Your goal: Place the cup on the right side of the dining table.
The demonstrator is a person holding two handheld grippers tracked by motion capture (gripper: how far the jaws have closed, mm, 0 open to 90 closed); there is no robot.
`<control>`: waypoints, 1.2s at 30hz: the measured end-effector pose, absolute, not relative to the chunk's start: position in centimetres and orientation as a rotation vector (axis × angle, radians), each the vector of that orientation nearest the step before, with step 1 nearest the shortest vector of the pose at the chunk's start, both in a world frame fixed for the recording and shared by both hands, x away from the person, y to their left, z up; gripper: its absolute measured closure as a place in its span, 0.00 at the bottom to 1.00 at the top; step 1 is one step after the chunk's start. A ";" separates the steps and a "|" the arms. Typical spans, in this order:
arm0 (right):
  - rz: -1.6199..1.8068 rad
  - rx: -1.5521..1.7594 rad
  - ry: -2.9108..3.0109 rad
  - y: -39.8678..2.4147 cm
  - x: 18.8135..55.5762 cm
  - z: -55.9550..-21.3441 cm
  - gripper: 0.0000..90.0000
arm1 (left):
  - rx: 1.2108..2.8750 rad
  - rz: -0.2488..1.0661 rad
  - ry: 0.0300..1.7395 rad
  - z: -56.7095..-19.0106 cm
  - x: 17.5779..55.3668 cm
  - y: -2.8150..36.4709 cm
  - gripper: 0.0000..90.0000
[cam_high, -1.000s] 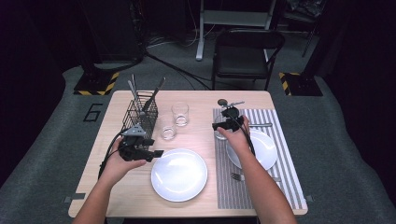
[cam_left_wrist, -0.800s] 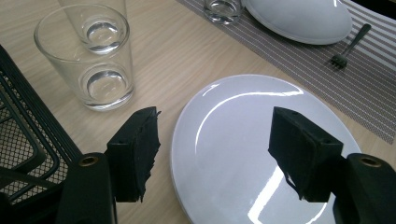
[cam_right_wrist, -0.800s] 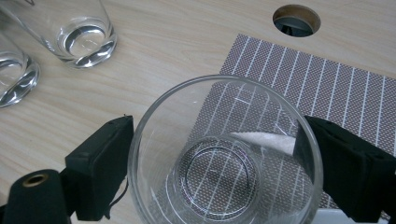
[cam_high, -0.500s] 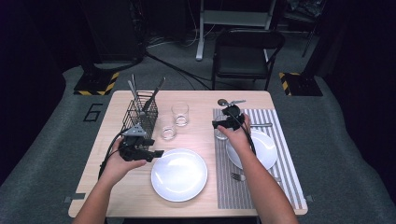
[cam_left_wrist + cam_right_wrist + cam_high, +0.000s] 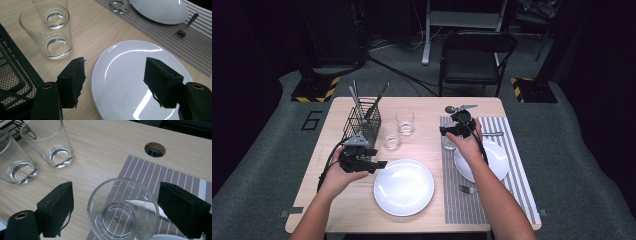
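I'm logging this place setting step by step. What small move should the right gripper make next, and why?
Probably lift the right gripper straight up and away. Its jaws stand open on either side of the glass, not touching it, and the glass stands upright on the striped placemat beside the plate's rim, so it looks already placed.

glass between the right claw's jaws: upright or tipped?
Upright. The glass stands on its base on the striped placemat, mouth up, empty.
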State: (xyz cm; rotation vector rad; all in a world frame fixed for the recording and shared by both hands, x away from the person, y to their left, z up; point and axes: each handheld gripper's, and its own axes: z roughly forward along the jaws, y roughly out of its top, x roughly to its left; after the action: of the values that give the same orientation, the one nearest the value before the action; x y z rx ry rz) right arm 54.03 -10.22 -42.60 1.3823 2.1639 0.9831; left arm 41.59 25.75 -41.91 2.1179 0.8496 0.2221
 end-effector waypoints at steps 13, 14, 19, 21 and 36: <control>1.018 1.338 2.190 -9.1 52.9 -41.1 0.15 | 2.116 0.222 0.853 -41.9 41.6 25.8 0.37; 1.026 1.322 2.188 -9.1 52.9 -41.0 0.15 | 2.116 0.223 0.853 -41.9 41.6 25.8 0.37; 1.037 1.312 2.201 -8.9 52.5 -40.6 0.15 | 2.114 0.222 0.854 -41.9 41.6 25.8 0.37; 1.044 1.314 2.208 -8.8 52.2 -40.4 0.15 | 2.113 0.224 0.852 -41.8 41.7 25.8 0.37; 1.132 1.215 2.278 -8.6 49.6 -39.9 0.23 | 2.108 0.216 0.862 -41.9 41.8 25.9 0.37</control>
State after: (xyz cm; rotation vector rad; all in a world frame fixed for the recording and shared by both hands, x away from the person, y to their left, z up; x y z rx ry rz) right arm 49.62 -8.63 -39.90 1.2147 2.2781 1.1323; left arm 41.80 25.86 -41.92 2.1078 0.8621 0.2161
